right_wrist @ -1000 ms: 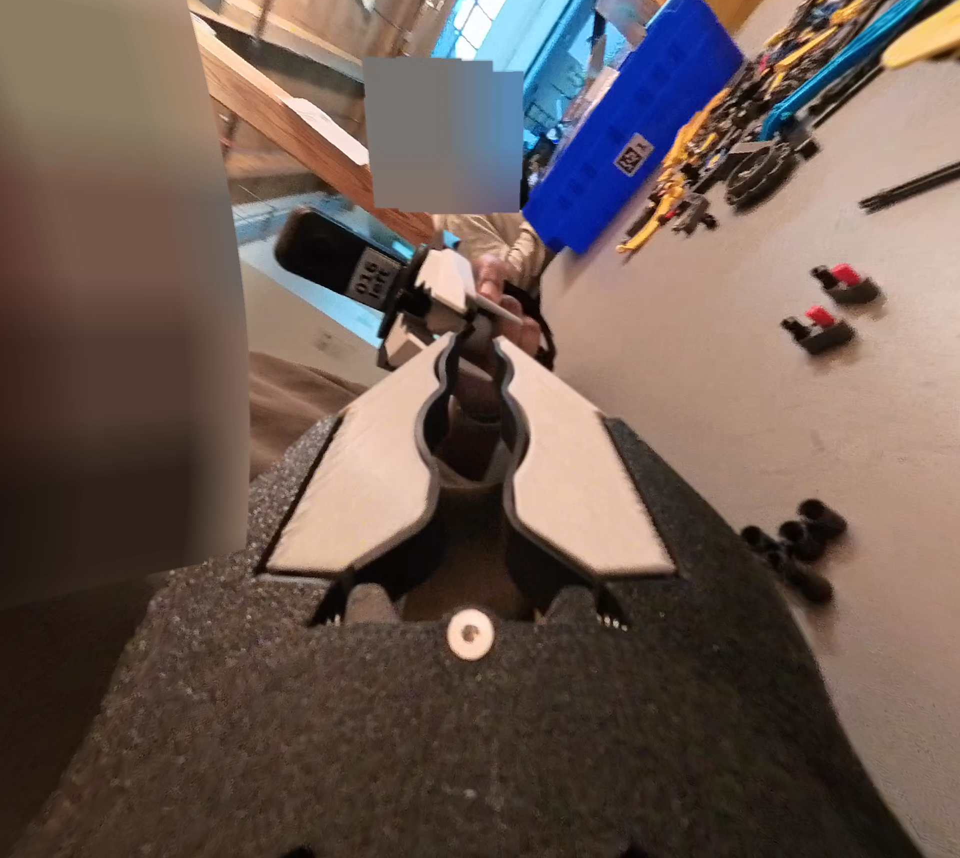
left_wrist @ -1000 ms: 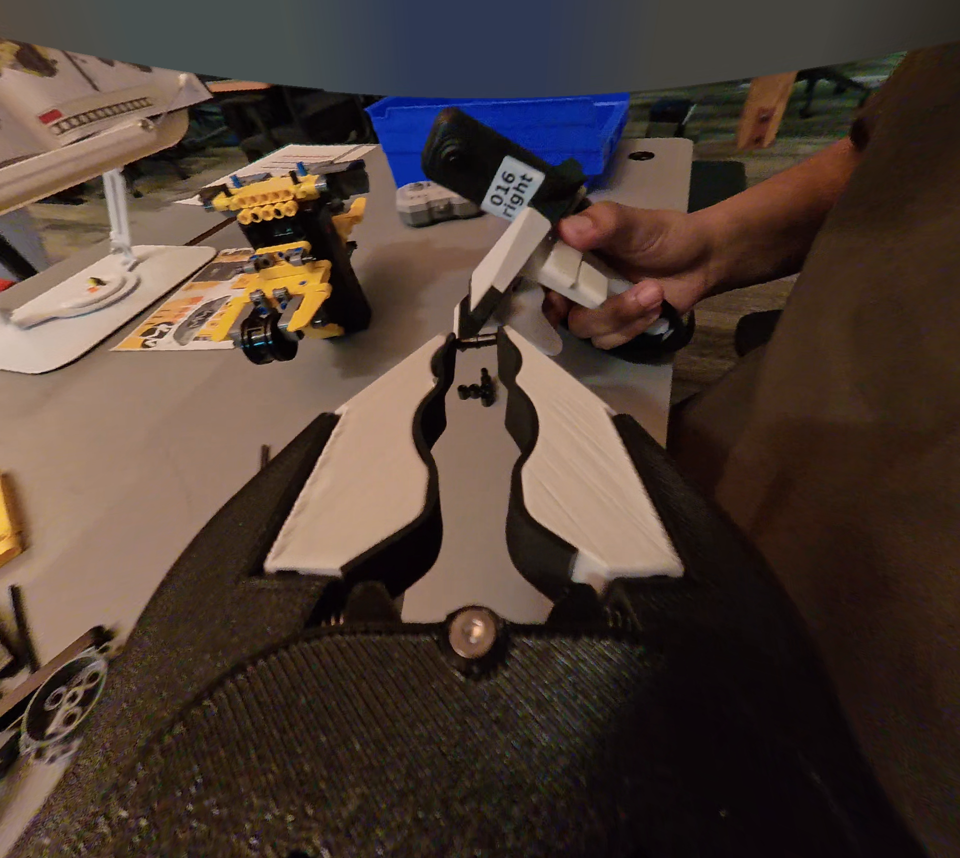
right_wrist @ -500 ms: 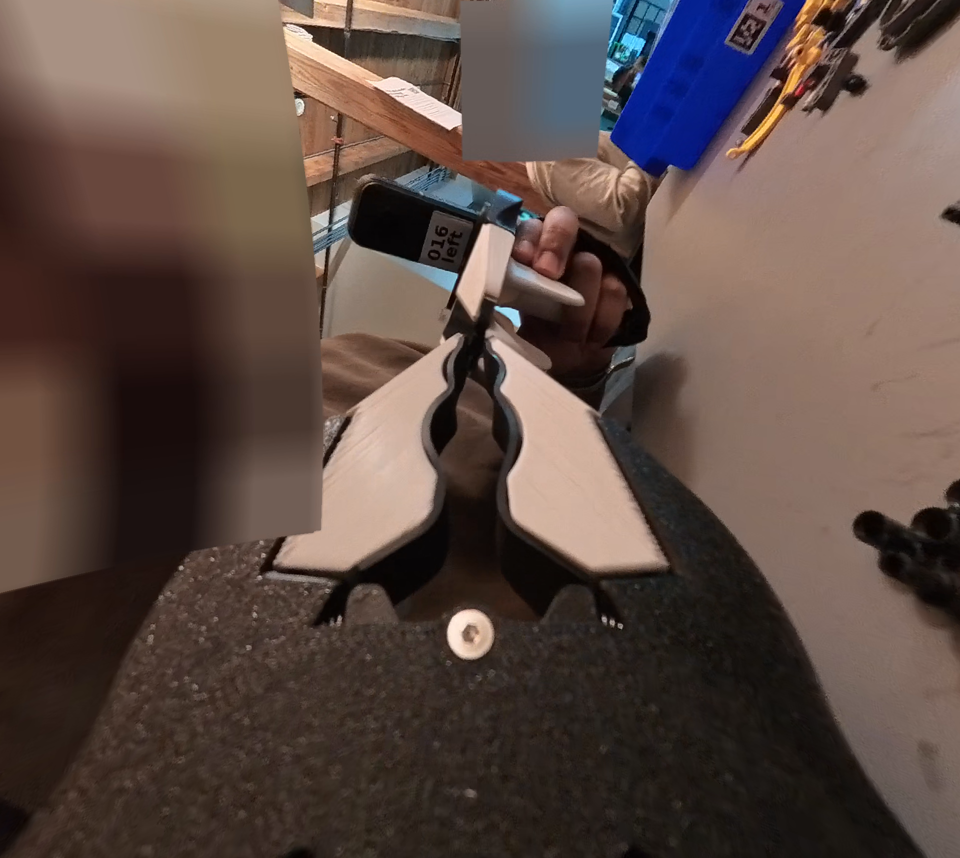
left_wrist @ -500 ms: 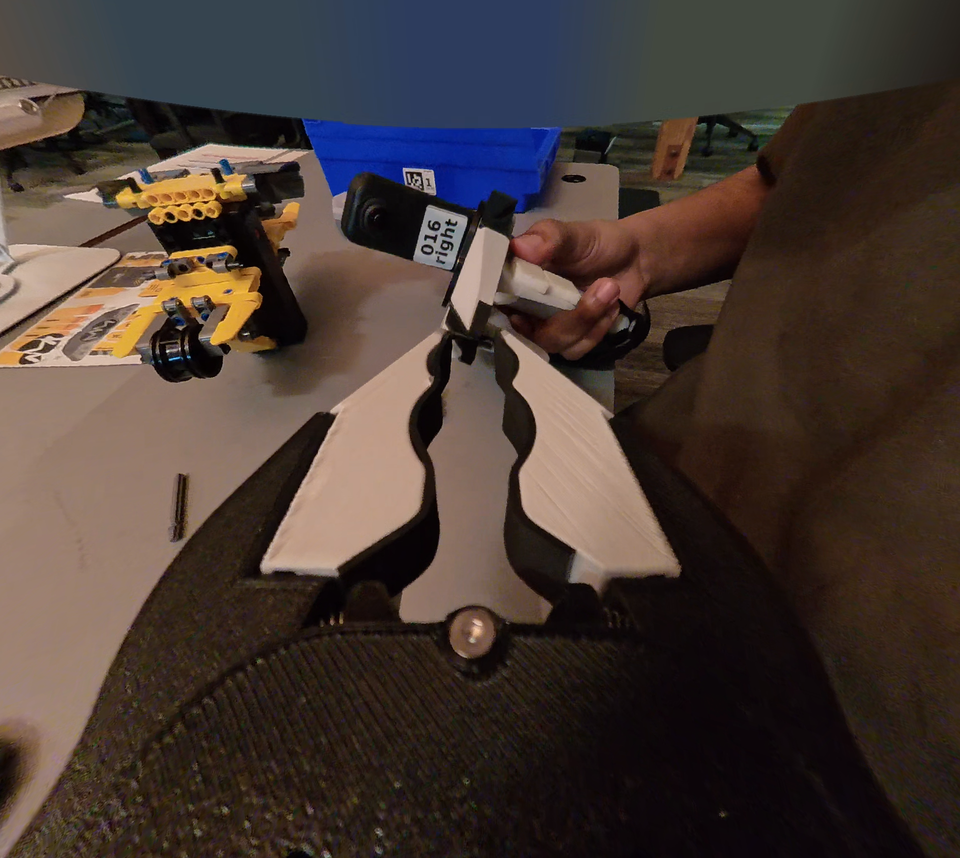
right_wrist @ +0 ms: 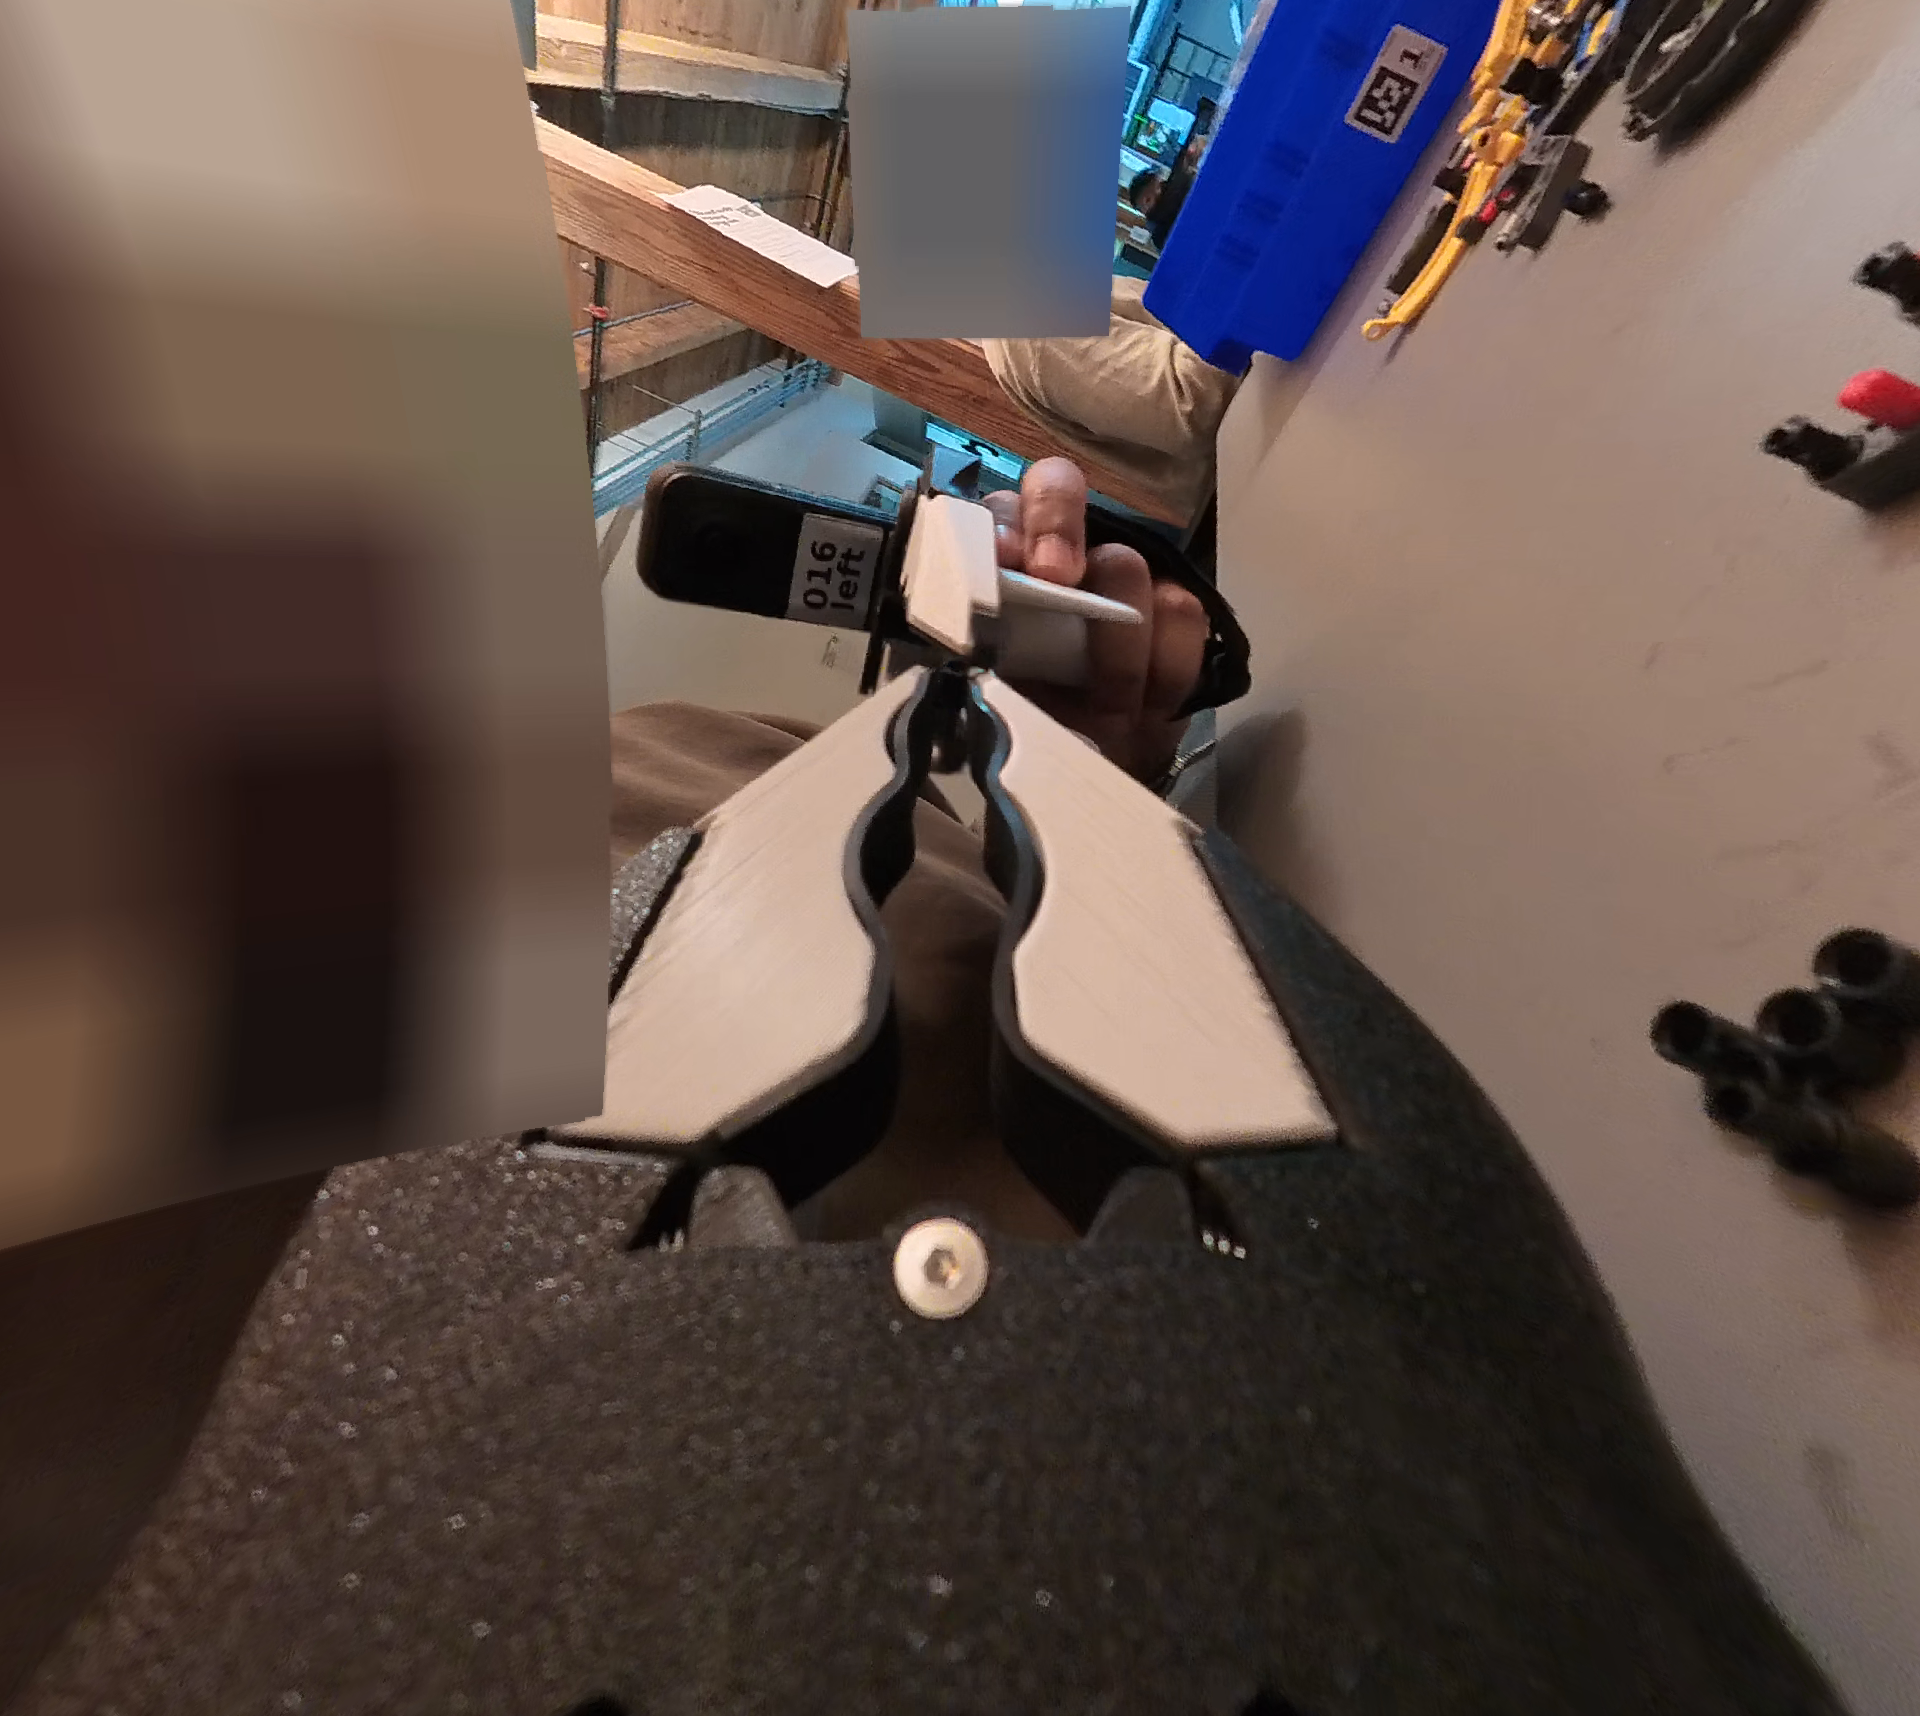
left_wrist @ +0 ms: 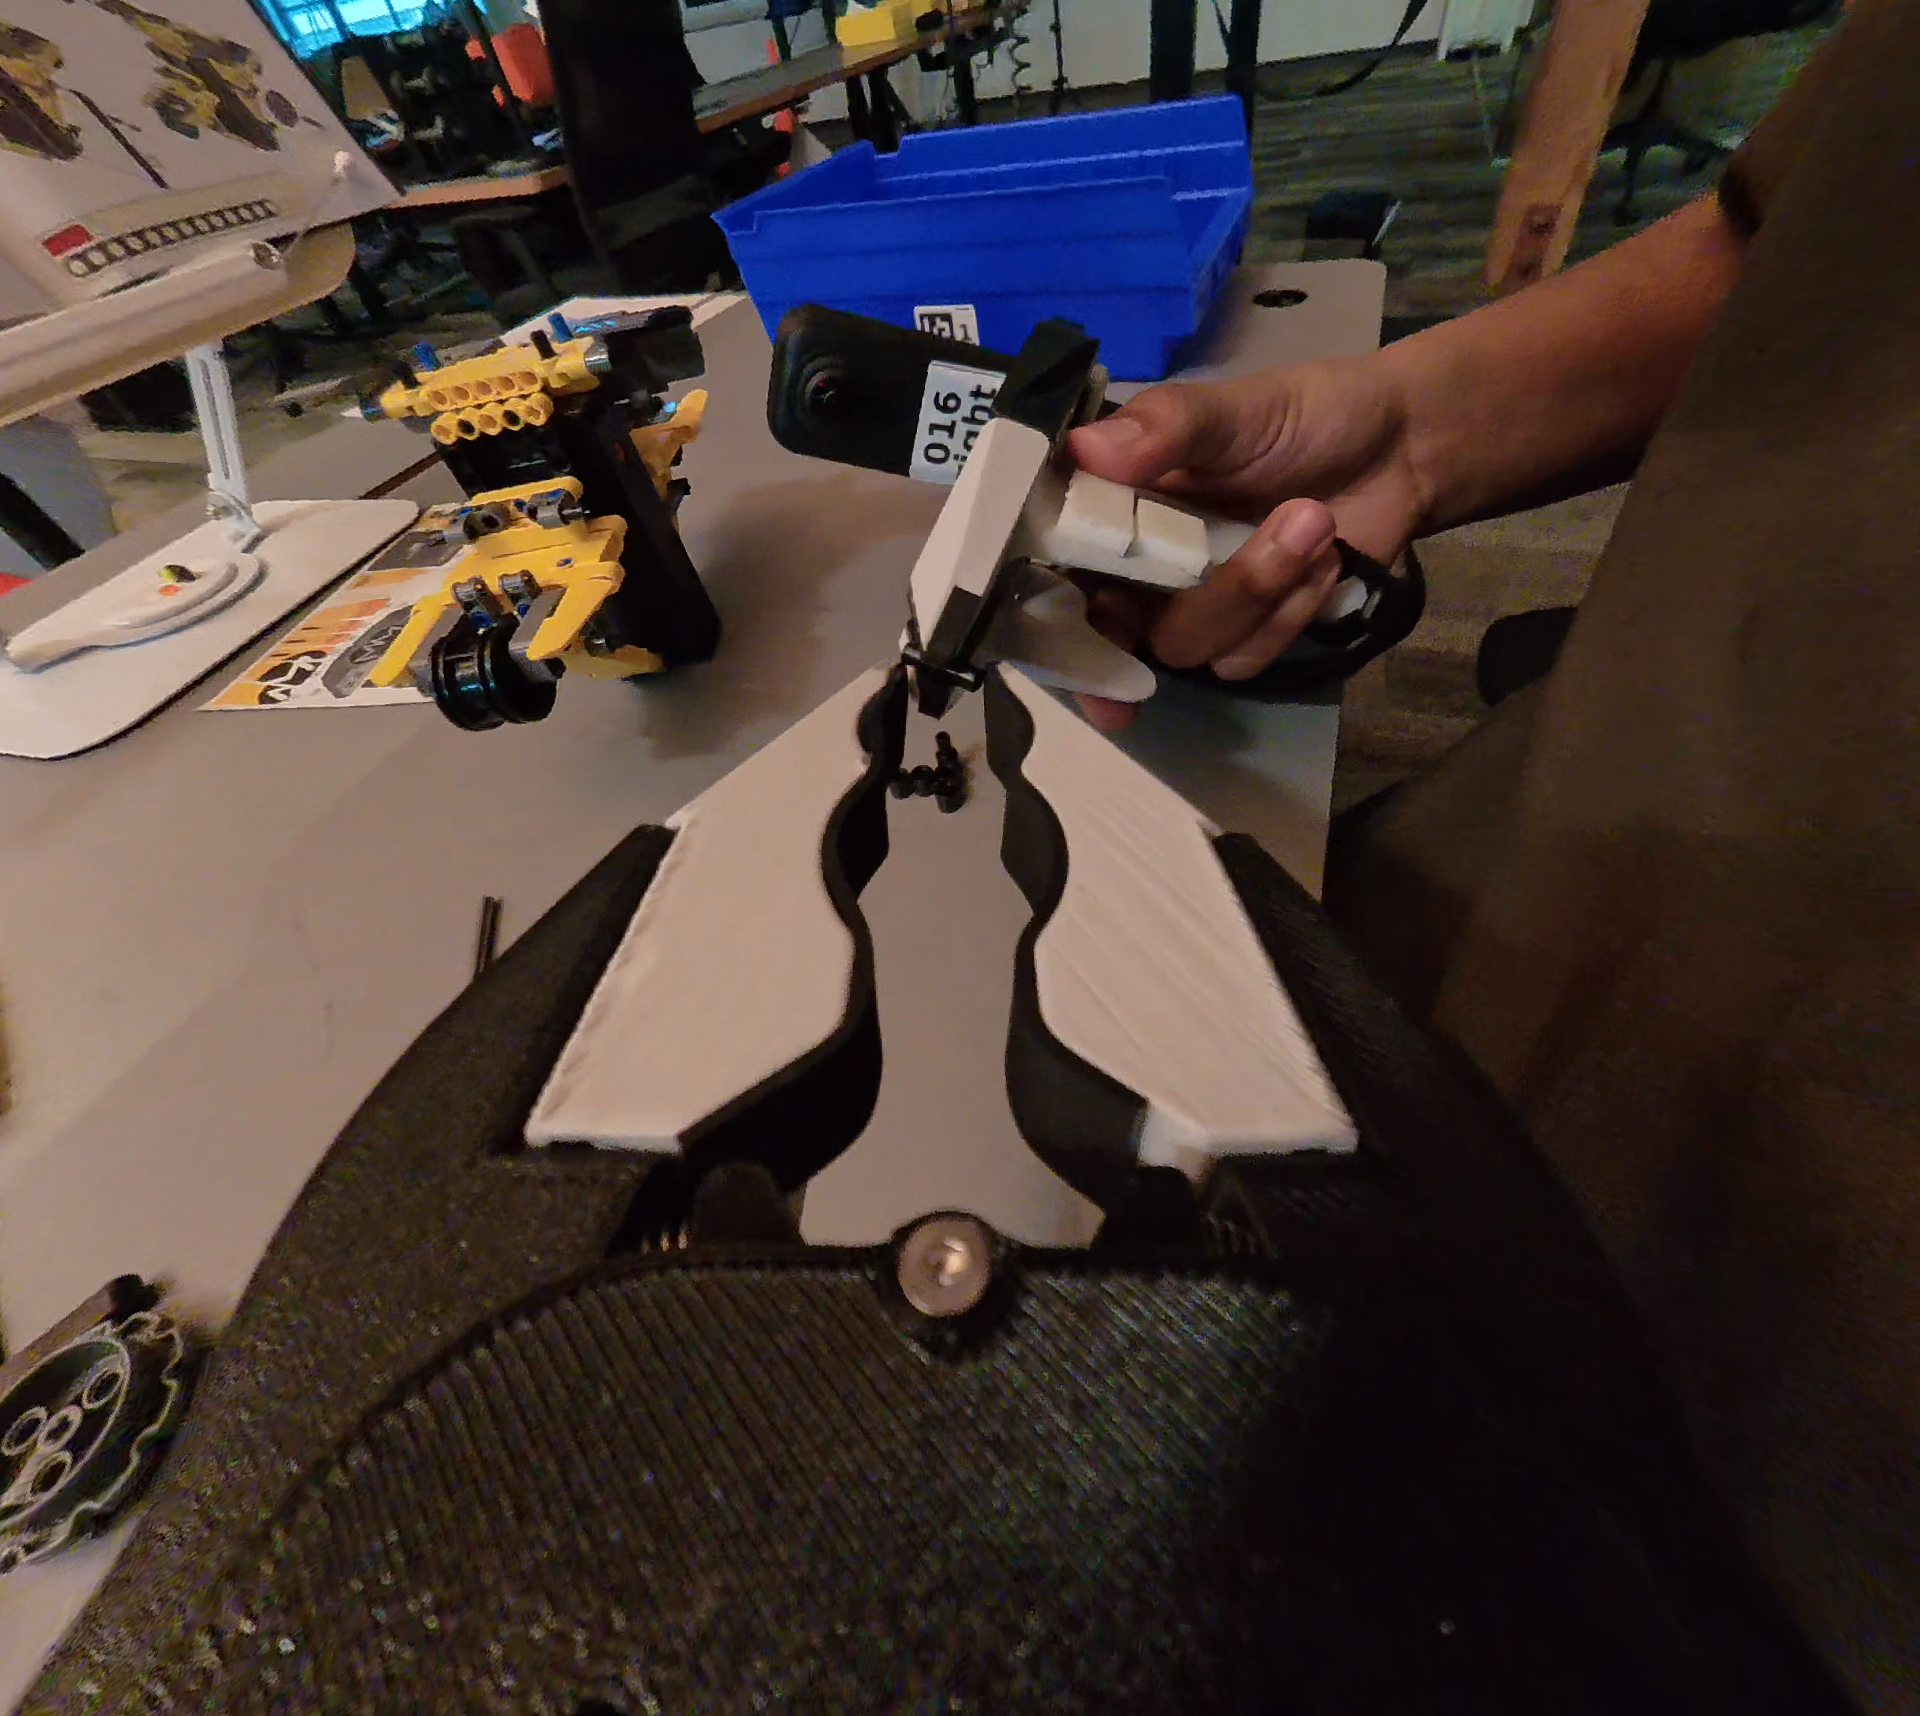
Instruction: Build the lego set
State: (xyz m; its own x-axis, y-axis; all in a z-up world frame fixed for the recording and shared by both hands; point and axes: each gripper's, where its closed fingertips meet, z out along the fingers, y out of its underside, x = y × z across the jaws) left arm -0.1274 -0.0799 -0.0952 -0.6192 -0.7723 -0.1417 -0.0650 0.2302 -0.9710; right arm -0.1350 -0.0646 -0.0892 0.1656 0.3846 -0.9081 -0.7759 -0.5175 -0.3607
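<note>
Left claw (left_wrist: 940, 710) slightly parted, tip to tip with right claw (right_wrist: 945, 710), which apparently pinches small black connector piece (right_wrist: 948, 698); black pin cluster (left_wrist: 932, 778) on table (left_wrist: 260, 887) below.

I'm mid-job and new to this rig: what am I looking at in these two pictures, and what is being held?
There is no robot arm. A person holds a two-finger gripper in each hand, and each carries a camera looking along its own fingers. One picture looks along the left gripper, with the hand holding the other one beyond. The other looks along the right gripper, rolled sideways, so the grey table rises on the right. The tips meet. The right jaws pinch a small black piece; the left jaws stand apart beside it. On the table are a yellow and black brick model, a blue bin and loose black pins.
</note>
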